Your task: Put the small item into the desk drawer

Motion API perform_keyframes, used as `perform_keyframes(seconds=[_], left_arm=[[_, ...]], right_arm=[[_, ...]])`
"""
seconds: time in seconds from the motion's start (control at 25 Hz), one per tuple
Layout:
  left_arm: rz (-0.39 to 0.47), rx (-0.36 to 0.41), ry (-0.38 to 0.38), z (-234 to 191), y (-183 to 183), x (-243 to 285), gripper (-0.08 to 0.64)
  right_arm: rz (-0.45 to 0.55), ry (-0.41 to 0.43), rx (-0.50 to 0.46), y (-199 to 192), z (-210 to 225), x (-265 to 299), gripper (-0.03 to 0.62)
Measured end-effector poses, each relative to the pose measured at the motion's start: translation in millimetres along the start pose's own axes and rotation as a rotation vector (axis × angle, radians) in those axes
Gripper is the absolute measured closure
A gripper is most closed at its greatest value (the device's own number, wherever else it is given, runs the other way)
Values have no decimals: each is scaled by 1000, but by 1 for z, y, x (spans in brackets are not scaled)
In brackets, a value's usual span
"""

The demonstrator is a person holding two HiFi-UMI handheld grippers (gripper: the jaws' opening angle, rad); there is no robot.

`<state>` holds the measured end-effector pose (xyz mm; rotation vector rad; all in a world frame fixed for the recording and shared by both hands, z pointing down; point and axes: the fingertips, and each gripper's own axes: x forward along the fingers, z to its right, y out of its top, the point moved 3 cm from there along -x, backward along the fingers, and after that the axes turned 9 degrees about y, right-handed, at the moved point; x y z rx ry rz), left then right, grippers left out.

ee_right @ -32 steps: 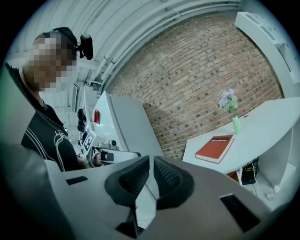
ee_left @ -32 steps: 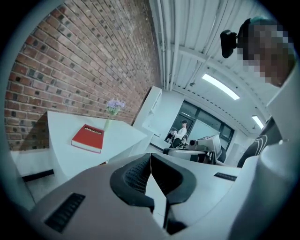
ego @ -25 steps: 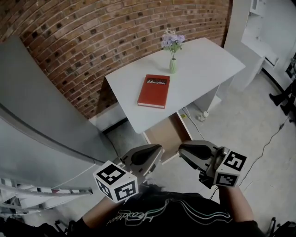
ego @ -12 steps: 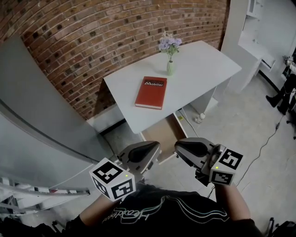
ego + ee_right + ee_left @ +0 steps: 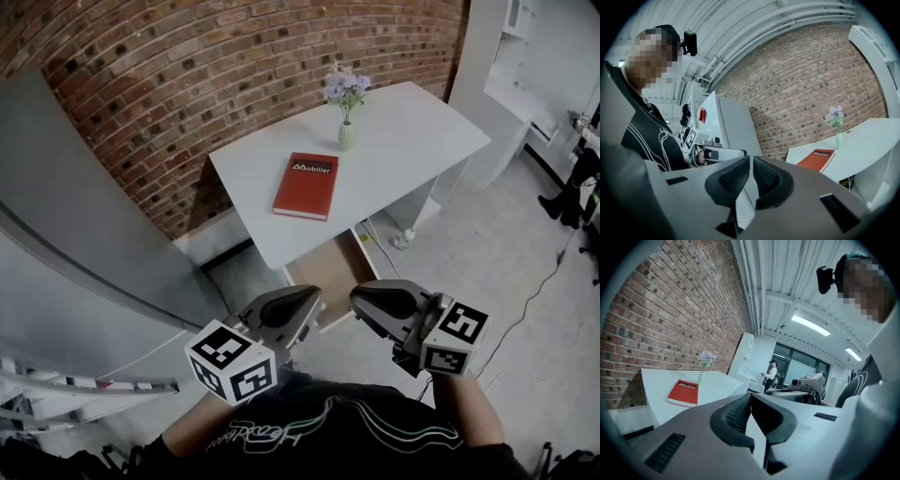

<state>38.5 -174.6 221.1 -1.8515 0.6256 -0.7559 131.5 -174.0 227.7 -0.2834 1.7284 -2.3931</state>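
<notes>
— Small item, anywhere near the claws?
— Nowhere in sight. Left gripper point(image 5: 750, 404) and right gripper point(image 5: 751, 168) both closed on nothing, close to the body.
— Desk drawer point(image 5: 333, 272)?
— Pulled open, ahead and below, right claw seemingly a little nearer; long axis running away under the white desk point(image 5: 403, 131). Brown inside, seemingly bare.

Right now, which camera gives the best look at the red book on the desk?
The head view: it looks down on the red book, showing its whole cover flat on the white desk. The left and right gripper views catch it only small and from a low slant.
</notes>
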Motion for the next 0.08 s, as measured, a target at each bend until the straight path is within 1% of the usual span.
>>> perform_keyframes(seconds=[0.08], left_arm=[[1, 2, 13, -3, -1, 0, 538]], right_arm=[[12, 8, -14, 0, 1, 1, 535]])
